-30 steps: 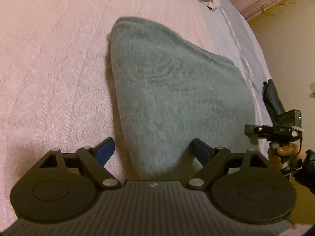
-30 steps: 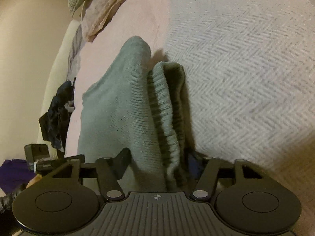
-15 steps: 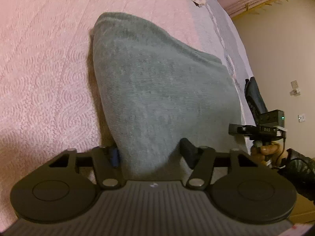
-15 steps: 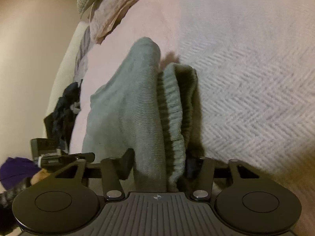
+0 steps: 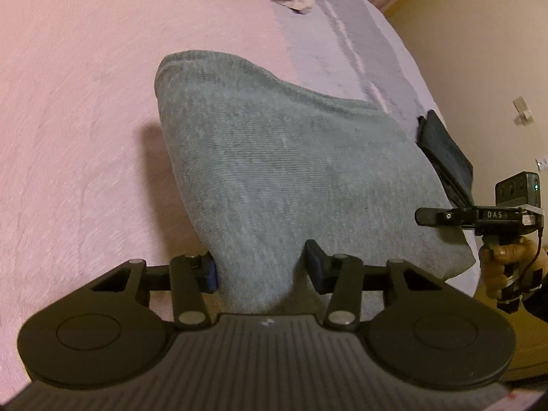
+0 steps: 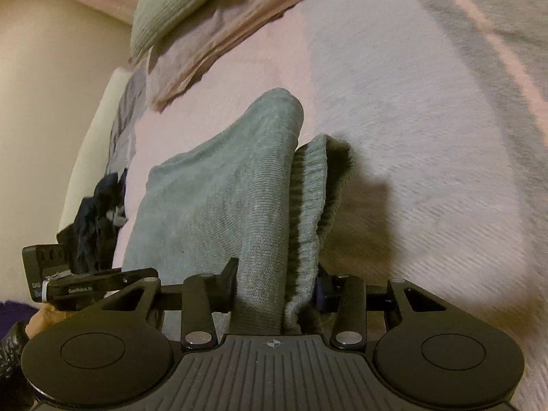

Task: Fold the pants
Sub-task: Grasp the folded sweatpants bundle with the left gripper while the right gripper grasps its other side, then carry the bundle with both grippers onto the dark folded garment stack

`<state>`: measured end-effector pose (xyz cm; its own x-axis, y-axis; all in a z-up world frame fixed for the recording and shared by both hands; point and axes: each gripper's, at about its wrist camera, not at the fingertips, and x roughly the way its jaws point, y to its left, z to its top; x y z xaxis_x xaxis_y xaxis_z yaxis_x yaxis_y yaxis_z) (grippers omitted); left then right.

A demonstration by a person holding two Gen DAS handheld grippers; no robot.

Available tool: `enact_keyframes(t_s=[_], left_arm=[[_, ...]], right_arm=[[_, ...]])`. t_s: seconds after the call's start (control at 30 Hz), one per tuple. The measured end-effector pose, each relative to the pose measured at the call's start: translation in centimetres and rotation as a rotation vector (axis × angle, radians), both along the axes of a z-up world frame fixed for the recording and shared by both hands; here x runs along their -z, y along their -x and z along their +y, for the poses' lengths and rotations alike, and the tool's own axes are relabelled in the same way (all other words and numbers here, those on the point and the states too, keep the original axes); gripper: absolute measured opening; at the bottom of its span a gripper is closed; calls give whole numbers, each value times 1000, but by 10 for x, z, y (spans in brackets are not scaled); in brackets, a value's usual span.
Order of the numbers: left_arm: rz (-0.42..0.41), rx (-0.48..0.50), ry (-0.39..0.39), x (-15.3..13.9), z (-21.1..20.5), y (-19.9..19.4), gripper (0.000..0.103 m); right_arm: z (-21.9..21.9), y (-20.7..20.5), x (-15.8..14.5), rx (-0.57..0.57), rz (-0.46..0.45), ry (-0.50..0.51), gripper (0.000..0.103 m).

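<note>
Here both the left gripper [image 5: 261,267] and right gripper [image 6: 275,284] clamp bunched pants [image 5: 291,171], hiding their pads.

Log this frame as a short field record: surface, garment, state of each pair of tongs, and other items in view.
surface: bed with a pink textured cover
garment: grey-green knit pants, folded over, near edge lifted off the cover
waistband: ribbed band on the right side of the bundle
left tongs: shut on the pants' near edge
right tongs: shut on the pants, waistband included
other items: dark garment at the bed edge; beige cloth and pale green knit at the far end
</note>
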<state>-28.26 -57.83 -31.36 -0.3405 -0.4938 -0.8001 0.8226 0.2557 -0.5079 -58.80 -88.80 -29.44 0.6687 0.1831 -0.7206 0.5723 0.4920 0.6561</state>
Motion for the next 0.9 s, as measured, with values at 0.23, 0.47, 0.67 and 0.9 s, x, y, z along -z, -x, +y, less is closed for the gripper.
enact_keyframes(t_s=[0.23, 0.47, 0.67, 0.9], left_arm=[[19, 67, 18, -27, -23, 14, 43], [22, 111, 39, -54, -42, 26, 43], [11, 159, 53, -70, -49, 35, 43], [1, 234, 65, -73, -77, 51, 43]], right_arm=[[6, 13, -50, 50, 33, 60, 38], [16, 24, -80, 88, 19, 95, 38], [18, 43, -95, 133, 7, 115, 38], [15, 71, -103, 207, 1, 126, 38]])
